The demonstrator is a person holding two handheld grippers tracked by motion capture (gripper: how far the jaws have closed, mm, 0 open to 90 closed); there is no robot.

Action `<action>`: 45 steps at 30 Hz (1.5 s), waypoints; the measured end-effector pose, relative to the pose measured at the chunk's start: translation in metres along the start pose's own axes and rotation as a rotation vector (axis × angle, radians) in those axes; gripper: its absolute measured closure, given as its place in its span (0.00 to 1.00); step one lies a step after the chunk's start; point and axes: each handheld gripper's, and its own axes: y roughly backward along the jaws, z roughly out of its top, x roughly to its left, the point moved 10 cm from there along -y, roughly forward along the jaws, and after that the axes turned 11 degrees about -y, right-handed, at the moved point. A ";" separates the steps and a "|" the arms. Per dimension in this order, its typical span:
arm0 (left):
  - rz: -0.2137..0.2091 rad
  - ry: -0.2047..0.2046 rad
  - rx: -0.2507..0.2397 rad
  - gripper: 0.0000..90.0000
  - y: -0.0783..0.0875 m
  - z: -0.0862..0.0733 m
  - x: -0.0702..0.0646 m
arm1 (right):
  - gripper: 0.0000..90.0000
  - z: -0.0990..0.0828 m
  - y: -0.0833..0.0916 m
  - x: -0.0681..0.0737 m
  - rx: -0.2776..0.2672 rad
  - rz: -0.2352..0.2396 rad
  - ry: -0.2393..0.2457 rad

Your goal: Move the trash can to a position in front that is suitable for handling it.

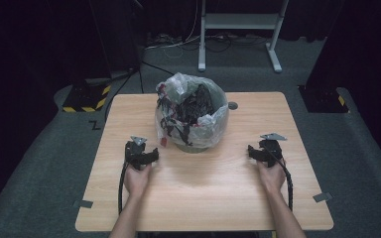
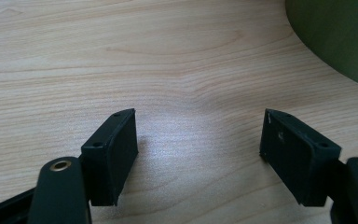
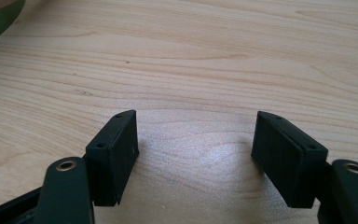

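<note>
1. Our left gripper [image 1: 148, 154] rests on the table [image 1: 203, 198], its fingers [image 2: 114, 149] released with bare wood between them.
2. The bin [image 1: 192, 119], lined with a clear plastic bag [image 1: 178, 87] and full of dark rubbish, stands just ahead and to the right of those fingers; its green wall [image 2: 340, 37] shows in the left gripper view.
3. Our right gripper [image 1: 254, 150] is likewise released, fingers [image 3: 114, 149] wide over bare wood, with the bin ahead and to their left, well apart.
4. We judge this to be the start: nothing is grasped yet. The next move likely calls for both grippers to rise to the bag's rim and pinch the loose plastic on 2 sides.
5. We can read no brand, label or writing anywhere.
</note>
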 end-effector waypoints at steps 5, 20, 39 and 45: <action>-0.005 -0.001 -0.004 0.30 -0.001 0.003 -0.008 | 0.34 0.001 -0.001 0.000 -0.002 -0.010 -0.013; -0.046 0.079 -0.056 0.29 0.005 0.018 -0.009 | 0.34 0.009 0.002 0.011 -0.006 0.037 -0.051; -0.057 0.200 -0.013 0.24 -0.015 0.030 0.002 | 0.34 0.042 -0.012 0.069 -0.039 0.161 -0.066; -0.071 0.273 -0.070 0.26 -0.024 0.037 0.001 | 0.33 0.044 -0.023 0.084 -0.015 0.182 -0.102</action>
